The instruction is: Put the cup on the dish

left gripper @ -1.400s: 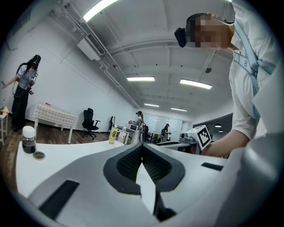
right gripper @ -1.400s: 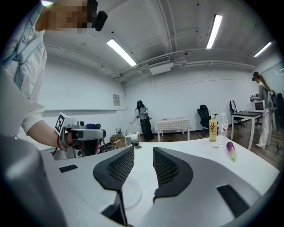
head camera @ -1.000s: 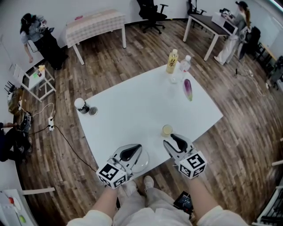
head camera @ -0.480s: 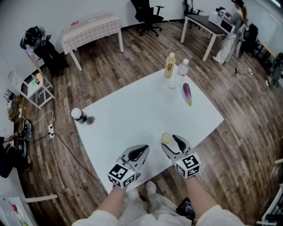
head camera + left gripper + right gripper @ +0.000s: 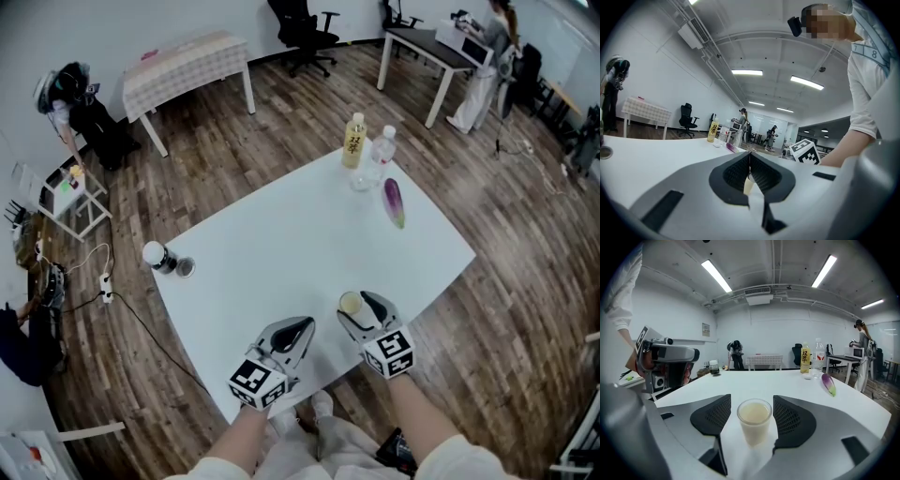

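Note:
A small clear cup (image 5: 351, 303) of pale milky drink stands on the white table (image 5: 281, 244) near its front edge. My right gripper (image 5: 362, 307) has it between the jaws, which are opening; the pads stand clear of the cup (image 5: 754, 420) on both sides. My left gripper (image 5: 297, 327) lies low over the table to the cup's left, jaws shut. In the left gripper view a thin white edge, seemingly the dish's rim (image 5: 757, 206), runs between the shut pads of that gripper (image 5: 750, 157). The rest of the dish is hidden in the head view.
At the table's far end stand a yellow drink bottle (image 5: 353, 141) and a clear water bottle (image 5: 380, 150), with a purple vegetable (image 5: 393, 202) lying beside them. A dark jar (image 5: 157, 255) and its lid (image 5: 185, 268) sit at the left edge. People, desks and chairs are farther off.
The right gripper has come up around the cup, which stood ahead of its tips before. The pale dish seen beside the left gripper one second ago no longer shows.

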### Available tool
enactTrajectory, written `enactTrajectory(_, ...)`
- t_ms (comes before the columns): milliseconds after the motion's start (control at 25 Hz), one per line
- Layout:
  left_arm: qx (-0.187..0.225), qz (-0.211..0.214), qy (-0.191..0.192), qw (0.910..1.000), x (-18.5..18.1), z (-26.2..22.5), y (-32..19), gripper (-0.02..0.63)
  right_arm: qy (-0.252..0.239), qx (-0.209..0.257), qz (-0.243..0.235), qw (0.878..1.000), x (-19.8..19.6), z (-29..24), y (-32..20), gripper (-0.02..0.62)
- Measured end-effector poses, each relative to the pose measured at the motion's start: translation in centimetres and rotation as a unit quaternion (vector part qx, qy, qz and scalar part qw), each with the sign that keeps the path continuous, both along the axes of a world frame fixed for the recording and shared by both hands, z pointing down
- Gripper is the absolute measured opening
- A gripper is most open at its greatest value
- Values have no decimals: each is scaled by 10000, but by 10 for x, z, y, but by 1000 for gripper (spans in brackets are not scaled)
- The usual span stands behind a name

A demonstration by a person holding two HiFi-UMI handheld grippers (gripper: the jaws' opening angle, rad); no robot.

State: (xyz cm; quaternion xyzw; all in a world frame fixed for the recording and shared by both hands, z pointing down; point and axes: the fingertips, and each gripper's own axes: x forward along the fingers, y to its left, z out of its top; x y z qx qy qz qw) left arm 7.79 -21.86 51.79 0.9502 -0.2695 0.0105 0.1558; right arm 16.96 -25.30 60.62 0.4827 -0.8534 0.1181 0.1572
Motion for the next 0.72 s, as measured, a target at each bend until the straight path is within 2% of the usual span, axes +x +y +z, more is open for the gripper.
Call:
enactTrajectory(320,-67,36,32,10000,3,6,-2,3,140,-168,-17,9998,0,22,-5,285)
enactTrajectory(720,-109,68,31,9999,6,12,-5,3,137,-93,-130,9998,-2,21,-10,285)
